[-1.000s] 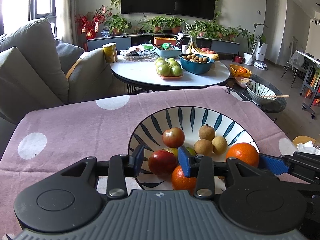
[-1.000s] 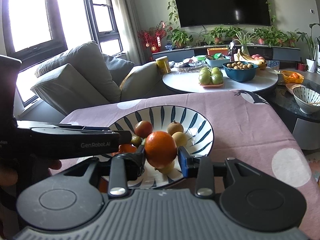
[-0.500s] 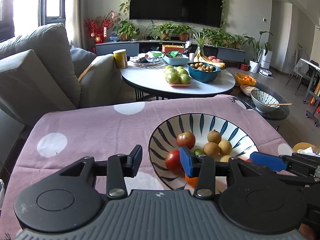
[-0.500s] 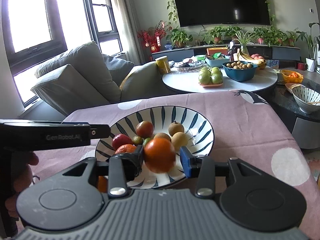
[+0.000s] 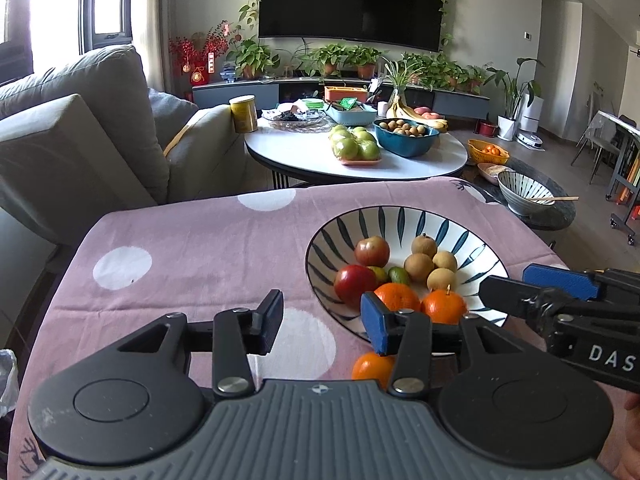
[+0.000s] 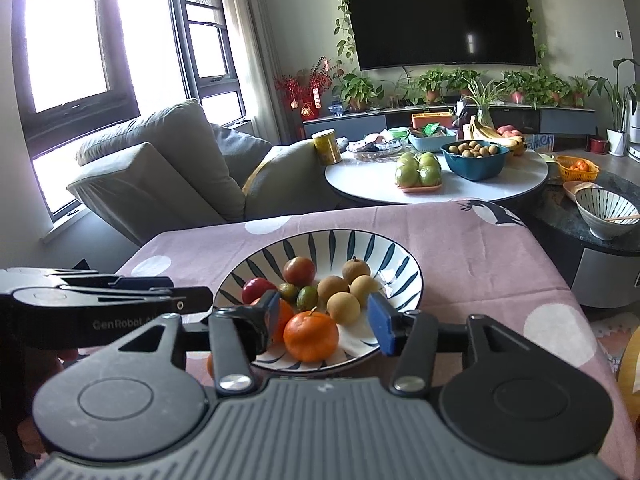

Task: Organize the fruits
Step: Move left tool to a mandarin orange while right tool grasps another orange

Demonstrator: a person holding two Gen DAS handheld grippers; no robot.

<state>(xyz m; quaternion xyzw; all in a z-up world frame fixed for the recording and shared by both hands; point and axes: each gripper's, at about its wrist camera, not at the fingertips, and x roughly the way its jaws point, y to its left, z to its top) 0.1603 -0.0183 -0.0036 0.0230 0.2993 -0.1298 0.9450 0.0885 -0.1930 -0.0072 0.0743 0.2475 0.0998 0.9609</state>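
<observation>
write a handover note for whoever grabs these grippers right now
Left gripper: open, empty, over the pink tablecloth beside the bowl.
Right gripper: fingers opening, with an orange between them, not gripped, resting in the bowl.
Done: two oranges, the red fruits, the brown ones and the small green ones are in the bowl.
Left: one loose orange on the cloth by the near rim.

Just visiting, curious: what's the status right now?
Left gripper open, empty. Right gripper opening, orange loose in bowl. One orange outside. Nothing blocking.
</observation>
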